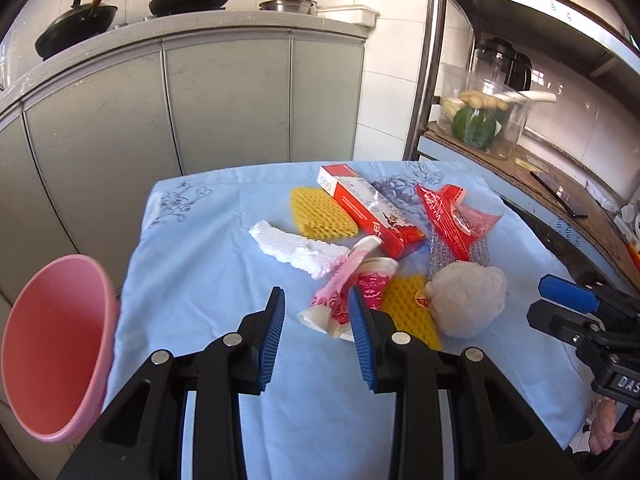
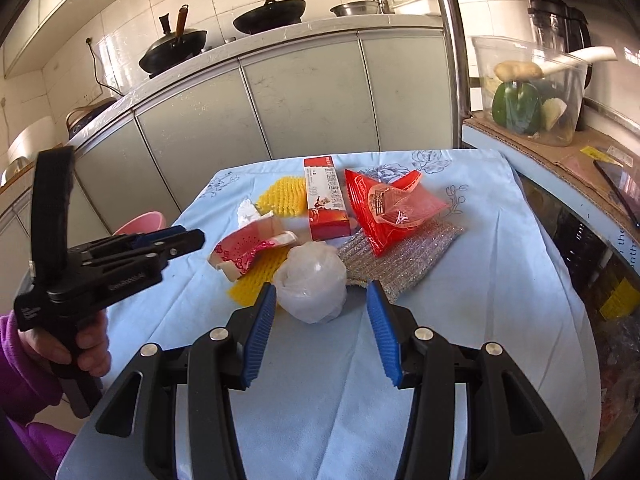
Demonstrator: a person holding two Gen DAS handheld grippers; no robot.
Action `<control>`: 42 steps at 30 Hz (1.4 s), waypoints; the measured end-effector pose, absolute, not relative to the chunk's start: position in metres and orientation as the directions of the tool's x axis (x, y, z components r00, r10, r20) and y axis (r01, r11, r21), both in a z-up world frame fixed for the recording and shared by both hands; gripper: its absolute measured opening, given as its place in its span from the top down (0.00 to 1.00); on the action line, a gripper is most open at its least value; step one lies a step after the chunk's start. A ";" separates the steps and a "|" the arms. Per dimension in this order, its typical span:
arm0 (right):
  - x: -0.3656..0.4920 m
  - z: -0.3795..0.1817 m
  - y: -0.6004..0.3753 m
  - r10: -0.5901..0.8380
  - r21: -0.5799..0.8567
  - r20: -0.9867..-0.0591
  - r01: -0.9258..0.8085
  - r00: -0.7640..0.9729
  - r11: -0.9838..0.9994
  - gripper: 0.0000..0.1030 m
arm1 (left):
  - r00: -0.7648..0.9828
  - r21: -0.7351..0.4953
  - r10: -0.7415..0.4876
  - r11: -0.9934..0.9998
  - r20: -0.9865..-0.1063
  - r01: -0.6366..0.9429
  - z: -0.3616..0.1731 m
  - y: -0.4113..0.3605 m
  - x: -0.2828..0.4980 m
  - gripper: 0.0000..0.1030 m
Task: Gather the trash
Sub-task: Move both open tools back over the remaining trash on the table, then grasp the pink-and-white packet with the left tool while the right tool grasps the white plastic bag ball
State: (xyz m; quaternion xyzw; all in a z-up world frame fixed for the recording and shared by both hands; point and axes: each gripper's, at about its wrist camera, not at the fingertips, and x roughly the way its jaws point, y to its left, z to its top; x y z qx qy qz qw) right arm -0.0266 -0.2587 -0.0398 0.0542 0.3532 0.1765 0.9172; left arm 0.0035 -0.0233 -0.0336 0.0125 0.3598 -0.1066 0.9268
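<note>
On the blue-clothed surface your trash lies in one heap around the red medicine box. Just before that box lie the crushed paper cups, which touch the white foam net beside them; a yellow foam net sits against the box's other long side. Beside the box, the red snack wrapper rests on a silver mesh bag. Nearest you from the box is the crumpled white plastic bag. Your left gripper has its jaws open, just short of the cups. Your right gripper also has its jaws open, the plastic bag just ahead between them. Well off from the box, past the surface's edge, is the pink bin.
</note>
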 end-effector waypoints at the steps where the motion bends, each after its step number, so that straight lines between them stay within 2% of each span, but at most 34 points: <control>1: -0.026 -0.040 -0.259 0.364 0.225 -0.627 -0.288 0.688 0.931 0.53 | 0.715 -0.062 -0.196 0.976 -0.671 0.210 -0.035 -0.024 0.007 0.69; 8: -0.023 -0.048 -0.254 0.385 0.242 -0.644 -0.301 0.661 0.922 0.53 | 0.688 -0.061 -0.195 0.975 -0.699 0.214 -0.047 -0.029 0.025 0.70; 13: -0.021 -0.053 -0.252 0.393 0.254 -0.655 -0.302 0.645 0.919 0.53 | 0.658 -0.072 -0.213 0.969 -0.722 0.236 -0.053 -0.032 0.032 0.78; 17: -0.016 -0.058 -0.254 0.396 0.280 -0.664 -0.280 0.634 0.918 0.53 | 0.637 -0.088 -0.222 0.968 -0.738 0.234 -0.058 -0.030 0.035 0.80; 19: -0.015 -0.058 -0.255 0.398 0.289 -0.663 -0.273 0.634 0.917 0.53 | 0.635 -0.101 -0.232 0.967 -0.737 0.236 -0.058 -0.029 0.036 0.86; 22: -0.012 -0.055 -0.255 0.397 0.292 -0.657 -0.268 0.641 0.918 0.53 | 0.639 -0.093 -0.234 0.965 -0.733 0.246 -0.056 -0.030 0.033 0.90; 31: 0.002 -0.052 -0.253 0.404 0.306 -0.653 -0.265 0.641 0.914 0.53 | 0.658 -0.127 -0.280 0.954 -0.699 0.271 -0.040 -0.027 0.004 0.91; 42: 0.021 -0.066 -0.243 0.391 0.305 -0.693 -0.246 0.605 0.920 0.53 | 0.689 -0.157 -0.296 0.953 -0.662 0.258 -0.024 -0.010 -0.026 0.91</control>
